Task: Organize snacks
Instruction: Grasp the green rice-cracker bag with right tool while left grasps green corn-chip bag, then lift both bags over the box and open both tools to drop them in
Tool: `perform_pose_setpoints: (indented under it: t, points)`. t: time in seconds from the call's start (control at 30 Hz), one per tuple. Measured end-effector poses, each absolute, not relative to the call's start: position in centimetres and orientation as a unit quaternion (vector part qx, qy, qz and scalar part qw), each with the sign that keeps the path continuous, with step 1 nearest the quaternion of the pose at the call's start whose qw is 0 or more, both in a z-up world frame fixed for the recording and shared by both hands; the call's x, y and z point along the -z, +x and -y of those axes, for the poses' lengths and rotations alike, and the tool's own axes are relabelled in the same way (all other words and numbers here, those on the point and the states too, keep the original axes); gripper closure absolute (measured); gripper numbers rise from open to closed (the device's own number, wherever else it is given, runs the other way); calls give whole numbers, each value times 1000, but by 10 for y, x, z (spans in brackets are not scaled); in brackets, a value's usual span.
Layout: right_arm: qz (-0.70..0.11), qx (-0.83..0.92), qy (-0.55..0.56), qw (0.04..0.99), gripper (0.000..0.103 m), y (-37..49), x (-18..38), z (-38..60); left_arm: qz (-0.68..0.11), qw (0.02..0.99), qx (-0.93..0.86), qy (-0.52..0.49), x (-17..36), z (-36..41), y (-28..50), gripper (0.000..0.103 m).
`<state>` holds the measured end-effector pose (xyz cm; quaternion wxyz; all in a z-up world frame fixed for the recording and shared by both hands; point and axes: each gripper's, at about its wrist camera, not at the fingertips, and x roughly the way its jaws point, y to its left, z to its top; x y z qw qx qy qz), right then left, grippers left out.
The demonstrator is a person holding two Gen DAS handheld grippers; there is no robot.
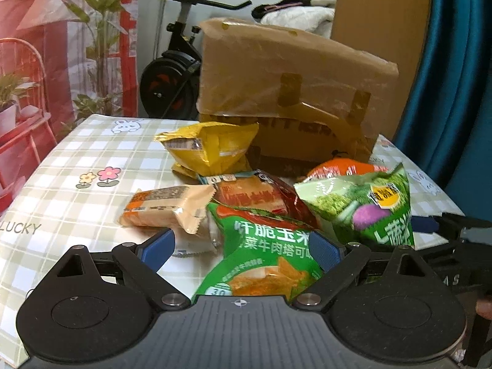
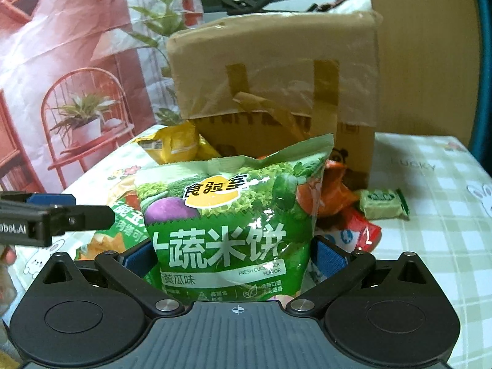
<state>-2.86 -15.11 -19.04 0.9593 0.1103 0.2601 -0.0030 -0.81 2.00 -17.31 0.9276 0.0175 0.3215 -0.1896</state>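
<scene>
Snacks lie heaped on the checked table (image 1: 61,166) before a taped box (image 1: 289,92) — left gripper (image 1: 243,246) spread around the corn-chip bag (image 1: 264,258), right gripper (image 2: 233,255) spread around the rice-cracker bag (image 2: 227,215), neither pinching.

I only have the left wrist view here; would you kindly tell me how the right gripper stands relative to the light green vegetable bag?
Observer: The right gripper straddles the green vegetable bag, one finger on each side, jaws open.
Operator: Thank you. Is anything lying to the right of that bag?
Observer: Yes, a small green wrapped snack lies on the checked tablecloth, beside a red packet.
</scene>
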Motion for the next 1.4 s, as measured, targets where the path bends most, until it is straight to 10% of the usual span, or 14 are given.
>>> perform_pose_setpoints:
  t: [0.23, 0.73, 0.9, 1.4]
  points:
    - [-235, 13, 126, 964, 28, -39, 185, 164, -327, 924, 192, 47, 182, -2, -2, 9]
    - [-218, 20, 153, 964, 29, -48, 186, 175, -369, 904, 201, 76, 208, 5, 2, 6]
    - [-218, 22, 155, 963, 29, -50, 186, 175, -343, 912, 208, 88, 203, 5, -6, 22]
    - [-111, 61, 114, 985, 30, -71, 108, 191, -204, 961, 188, 5, 115, -17, -12, 23]
